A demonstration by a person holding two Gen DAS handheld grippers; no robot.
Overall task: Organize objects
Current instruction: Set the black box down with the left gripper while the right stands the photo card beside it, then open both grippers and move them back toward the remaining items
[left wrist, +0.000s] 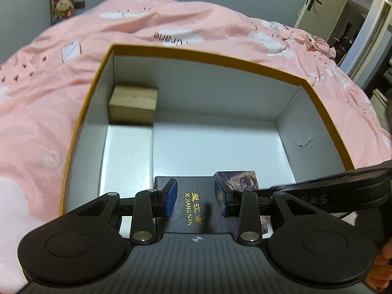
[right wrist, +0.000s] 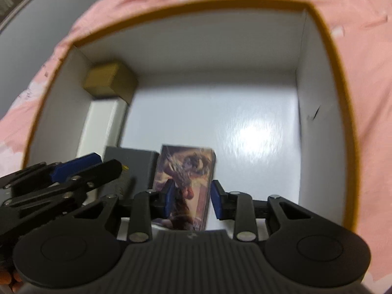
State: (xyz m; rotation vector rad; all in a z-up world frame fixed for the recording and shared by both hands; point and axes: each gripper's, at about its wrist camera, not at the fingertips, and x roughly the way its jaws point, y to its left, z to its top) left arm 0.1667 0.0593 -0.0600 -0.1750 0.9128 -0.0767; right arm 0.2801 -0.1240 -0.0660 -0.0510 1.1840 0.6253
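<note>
A large open box with an orange rim (left wrist: 220, 57) (right wrist: 171, 7) and white inside lies on a pink bed. At its near end lies a dark box with gold lettering (left wrist: 193, 205) (right wrist: 129, 161). A picture-printed card box (left wrist: 238, 180) (right wrist: 186, 171) lies just to its right. My left gripper (left wrist: 196, 197) (right wrist: 76, 166) hangs over the dark box, its blue pads apart and in front of the top face. My right gripper (right wrist: 192, 201) hovers over the card box, its pads over the face and not pressing its sides. Nothing is gripped.
A small brown carton (left wrist: 133, 104) (right wrist: 110, 82) sits in the far left corner, with a flat white box (left wrist: 127, 156) (right wrist: 103, 122) in front of it. The right wall has a small tear (left wrist: 302, 143). Pink bedding (left wrist: 36, 98) surrounds the box; a door (left wrist: 316, 0) stands far right.
</note>
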